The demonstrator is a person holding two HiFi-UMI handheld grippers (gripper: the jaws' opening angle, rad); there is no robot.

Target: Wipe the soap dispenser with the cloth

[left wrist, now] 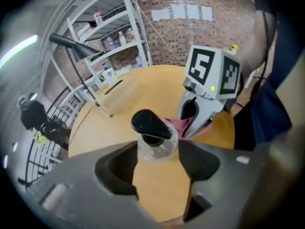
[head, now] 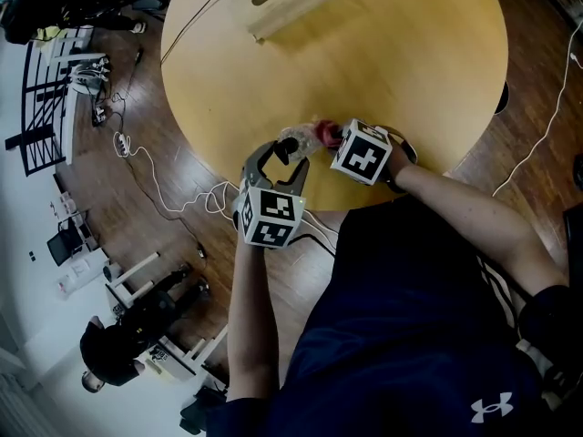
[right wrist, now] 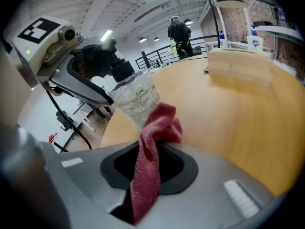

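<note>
Looks mid-wipe: clear soap dispenser (left wrist: 155,144) clamped by left gripper (left wrist: 159,156); red cloth (right wrist: 153,137) pinched in right gripper (right wrist: 155,168), against bottle's side; wiping apparently unfinished.

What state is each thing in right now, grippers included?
soap dispenser: black pump on, gripped just below the pump
cloth: bunched, pinched in jaws, its top against the dispenser's side
left gripper: shut on the soap dispenser
right gripper: shut on the cloth

Clear soap dispenser (right wrist: 136,97), black pump, near table (head: 410,62) edge; red cloth (right wrist: 150,151) bunched against its side.
</note>
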